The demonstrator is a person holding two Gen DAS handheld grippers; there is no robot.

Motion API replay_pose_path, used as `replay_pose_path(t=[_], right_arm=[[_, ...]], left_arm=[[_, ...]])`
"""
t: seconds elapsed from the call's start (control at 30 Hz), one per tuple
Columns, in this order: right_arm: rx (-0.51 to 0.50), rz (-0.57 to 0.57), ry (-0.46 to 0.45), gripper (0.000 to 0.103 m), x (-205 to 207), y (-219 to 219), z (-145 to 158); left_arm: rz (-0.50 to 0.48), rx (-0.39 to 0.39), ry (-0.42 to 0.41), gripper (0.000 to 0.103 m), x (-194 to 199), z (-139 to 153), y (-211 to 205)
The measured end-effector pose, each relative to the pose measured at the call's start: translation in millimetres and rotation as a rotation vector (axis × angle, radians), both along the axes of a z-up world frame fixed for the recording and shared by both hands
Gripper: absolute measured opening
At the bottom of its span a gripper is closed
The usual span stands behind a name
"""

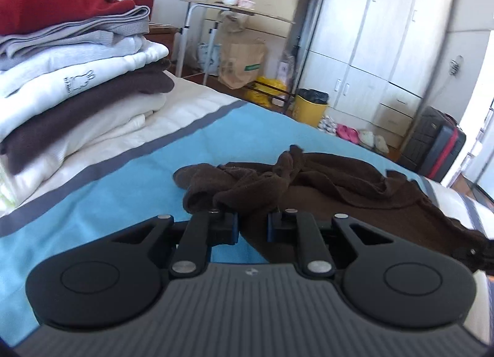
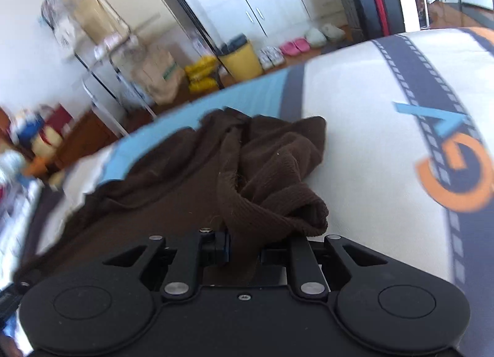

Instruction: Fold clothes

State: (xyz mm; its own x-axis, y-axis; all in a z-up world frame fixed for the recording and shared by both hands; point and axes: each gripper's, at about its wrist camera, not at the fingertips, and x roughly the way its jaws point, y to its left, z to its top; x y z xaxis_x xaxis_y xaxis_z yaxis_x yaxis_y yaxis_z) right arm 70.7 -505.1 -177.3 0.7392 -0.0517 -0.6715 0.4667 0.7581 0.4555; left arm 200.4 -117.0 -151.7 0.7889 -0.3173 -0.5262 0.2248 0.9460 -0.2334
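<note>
A dark brown knit garment (image 1: 339,190) lies crumpled on the bed's light blue cover (image 1: 123,196). My left gripper (image 1: 253,227) is shut on a bunched edge of it, and the fabric rises from between the pads toward a rolled cuff. In the right wrist view the same brown garment (image 2: 173,184) spreads to the left. My right gripper (image 2: 245,249) is shut on a thick ribbed fold that droops over its right finger. Both views are tilted, and the pinched edges are raised off the bed.
A tall stack of folded clothes (image 1: 77,79), topped with a red one, stands on the bed at the left. The white printed part of the cover (image 2: 370,156) lies to the right. Beyond the bed are a yellow bin (image 1: 310,107), a suitcase (image 1: 438,144), shoes and wardrobes.
</note>
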Motion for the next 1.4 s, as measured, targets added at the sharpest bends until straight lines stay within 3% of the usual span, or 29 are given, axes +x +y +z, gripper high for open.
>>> replay_pose_path(t=[0.13,0.3,0.4,0.47,0.57,0.67,0.77,0.83,0.87,0.93,0.97,1.03,1.1,1.17,1.27,1.4], right_arm=[[0.029,0.002,0.018,0.018,-33,13,12],[0.035,-0.024,0.110,0.018,-58,25,1],[0.021,-0.029,0.086,0.018,-73,32,11],[-0.028,-0.016,0.118,0.018,-79,42,19],[-0.121,0.031,0.169,0.018,-92,57,34],[-0.167,0.100,0.214,0.018,-107,67,43],[-0.172,0.187,0.296,0.018,-121,77,39],[-0.178,0.247,0.374,0.019,-119,85,30],[-0.201,0.251,0.418,0.021,-115,88,27],[-0.261,0.220,0.507,0.044,-107,91,21],[-0.288,0.206,0.519,0.046,-108,92,23],[-0.331,0.196,0.512,0.046,-112,95,30],[-0.358,0.174,0.501,0.047,-122,97,39],[-0.397,0.142,0.481,0.048,-134,98,50],[-0.435,0.115,0.389,0.048,-147,95,68],[-0.384,0.144,0.212,0.048,-142,87,94]], left_arm=[[0.013,-0.012,0.049,0.015,-31,-11,17],[0.051,-0.071,0.111,0.015,-57,-24,38],[0.047,-0.068,0.131,0.015,-68,-15,46],[0.024,-0.050,0.138,0.015,-76,-6,48],[-0.026,-0.020,0.108,0.015,-98,8,56],[-0.052,0.003,0.141,0.015,-112,12,66],[-0.072,-0.010,0.201,0.015,-122,1,74],[-0.090,0.041,0.222,0.017,-126,-14,73],[-0.099,0.085,0.243,0.017,-126,-24,69],[-0.111,0.137,0.301,0.020,-123,-41,65],[-0.112,0.139,0.308,0.022,-123,-44,65],[-0.119,0.141,0.297,0.030,-125,-45,70],[-0.122,0.136,0.294,0.049,-128,-47,81],[-0.124,0.132,0.290,0.057,-131,-49,92],[-0.103,0.079,0.270,0.057,-131,-41,108],[-0.097,0.076,0.092,0.054,-139,-6,105]])
